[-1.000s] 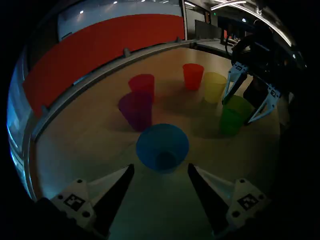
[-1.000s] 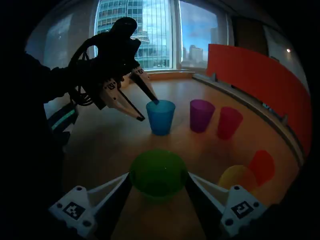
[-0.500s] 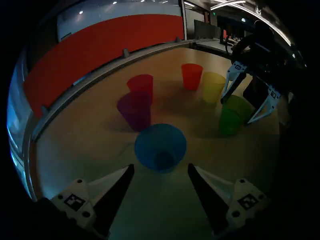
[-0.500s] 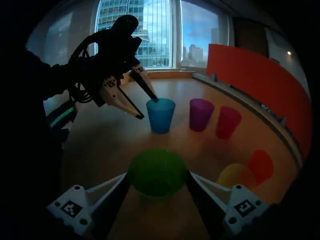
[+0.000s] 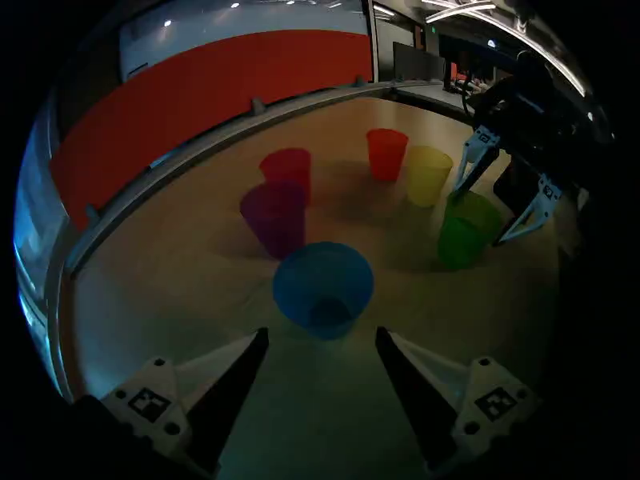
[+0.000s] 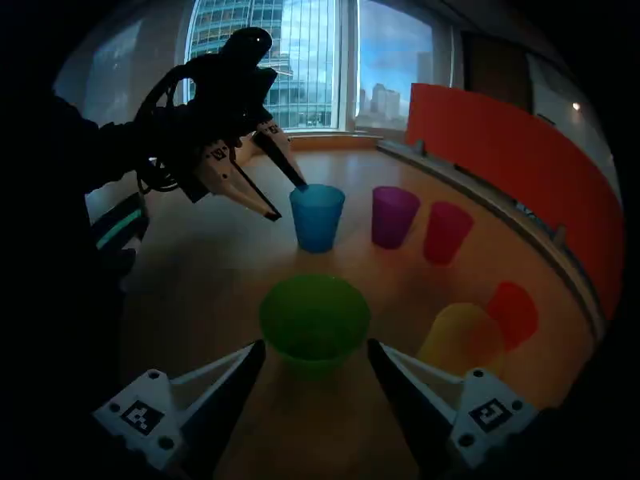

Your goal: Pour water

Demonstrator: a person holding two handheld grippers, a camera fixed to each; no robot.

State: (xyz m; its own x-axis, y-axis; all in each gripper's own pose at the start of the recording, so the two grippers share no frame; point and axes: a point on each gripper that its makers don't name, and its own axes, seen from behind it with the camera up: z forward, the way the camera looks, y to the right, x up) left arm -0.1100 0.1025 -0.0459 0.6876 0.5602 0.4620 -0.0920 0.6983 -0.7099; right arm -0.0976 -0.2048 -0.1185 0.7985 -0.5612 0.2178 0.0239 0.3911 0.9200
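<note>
**Both claws released, a cup lined up ahead of each**

Blue cup (image 5: 322, 288) stands upright on the table (image 5: 160, 304), mouth up, long axis vertical. It's dead ahead at 12 o'clock of the left claw (image 5: 320, 334), base just past the fingertips. That claw is spread wide, a finger either side of the cup's line, gripping nothing.

Green cup (image 6: 314, 320) sits the same way at 12 o'clock of the right claw (image 6: 314, 346), also released, tips flanking it w/o pressing.

Each claw is nearest its own cup, so the next need looks like a straight push fwd, then a squeeze. Can't tell if either cup holds water, so which one pours is unclear.

In the left gripper view, around blue:
- green at approx 2 o'clock
- purple cup (image 5: 274, 218) at 11
- pink cup (image 5: 286, 166) behind purple
- orange cup (image 5: 386, 152) at 1
- yellow cup (image 5: 428, 174) btwn 1 and 2

Table is pale wood. A red wall panel (image 5: 200, 80) runs along its far edge, and tall windows (image 6: 320, 64) face the right gripper view.
</note>
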